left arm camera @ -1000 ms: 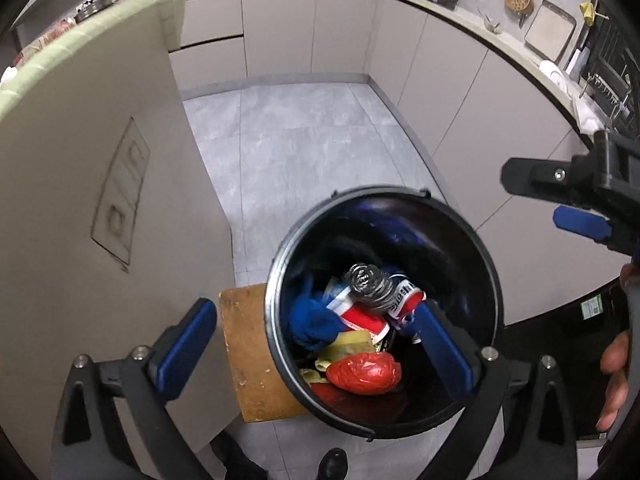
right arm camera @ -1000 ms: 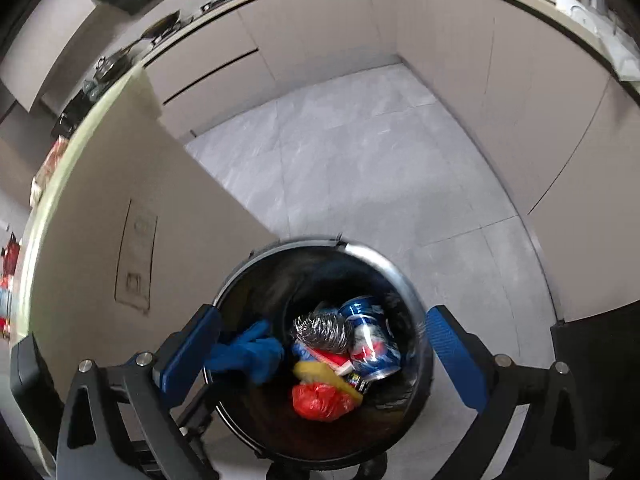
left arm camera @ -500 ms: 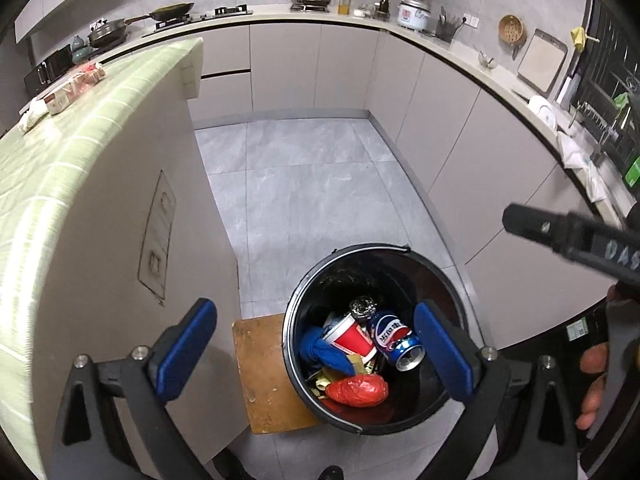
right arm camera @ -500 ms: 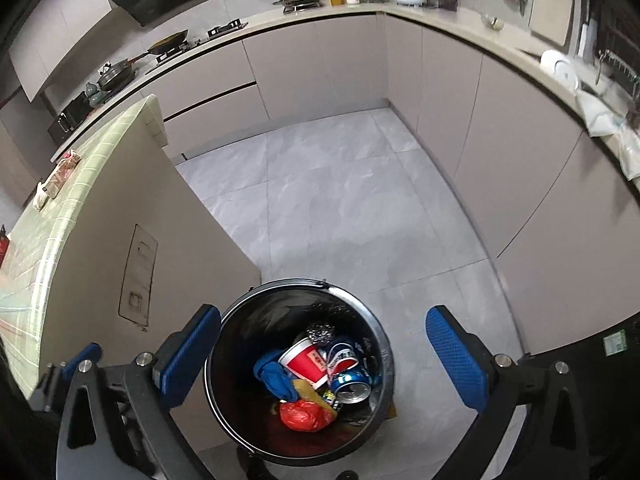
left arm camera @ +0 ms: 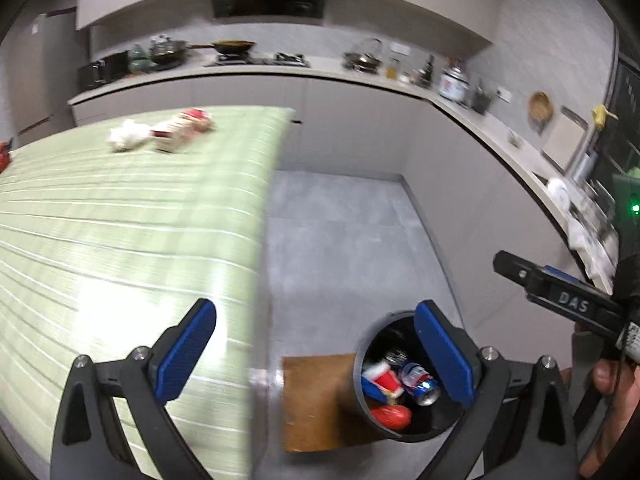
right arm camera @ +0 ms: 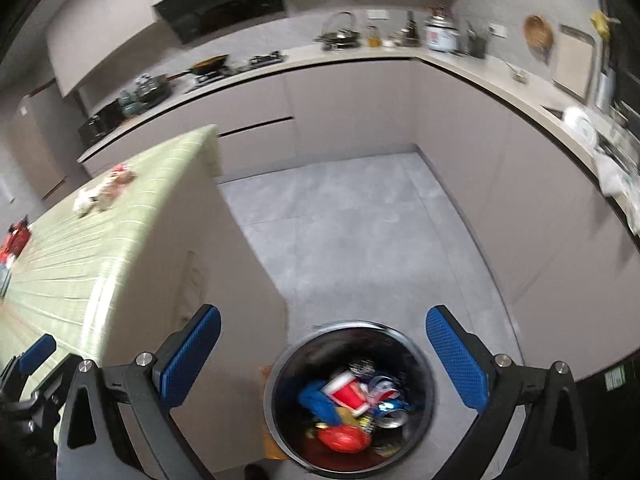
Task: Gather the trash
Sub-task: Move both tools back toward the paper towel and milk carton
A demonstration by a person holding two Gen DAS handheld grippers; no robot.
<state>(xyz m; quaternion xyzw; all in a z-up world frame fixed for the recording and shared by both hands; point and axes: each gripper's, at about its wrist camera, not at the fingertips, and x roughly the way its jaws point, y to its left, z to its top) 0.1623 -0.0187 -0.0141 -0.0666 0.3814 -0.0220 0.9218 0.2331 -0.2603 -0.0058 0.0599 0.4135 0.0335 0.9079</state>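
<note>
1. Raised and tilted up since 1 s ago: both cameras looked straight down into the trash bin [right arm camera: 352, 396] then; now the bin sits low in both views and the green-striped table top [left arm camera: 132, 216] fills the left wrist view.
2. Judged from that: a drop-off finished, next fetch starting, with more trash waiting at the far end of the table.
3. Inside the bin, on the floor beside the table's end panel: 1 red cup [right arm camera: 349, 394], 1 blue cloth-like lump [right arm camera: 318, 400], 1 red crumpled wrapper [right arm camera: 342, 438], at least 1 blue can [left arm camera: 420, 378]; further scraps too blurred to count.
4. Under the bin, 1 brown board [left arm camera: 316, 400], edge showing toward the table.
5. Left gripper [left arm camera: 316, 356]: fingers wide apart, nothing between them.
6. Right gripper [right arm camera: 334, 360]: fingers wide apart too, empty, hanging above the bin.
7. Near the table's far edge: 1 white crumpled wad [left arm camera: 126, 140] touching 1 red-and-white package [left arm camera: 182, 130].
8. At the left edge, seen from the right wrist: 1 more red item [right arm camera: 16, 236], blurred.
9. Beyond, 1 L-shaped counter [right arm camera: 360, 56] with cookware, well apart from the table.
</note>
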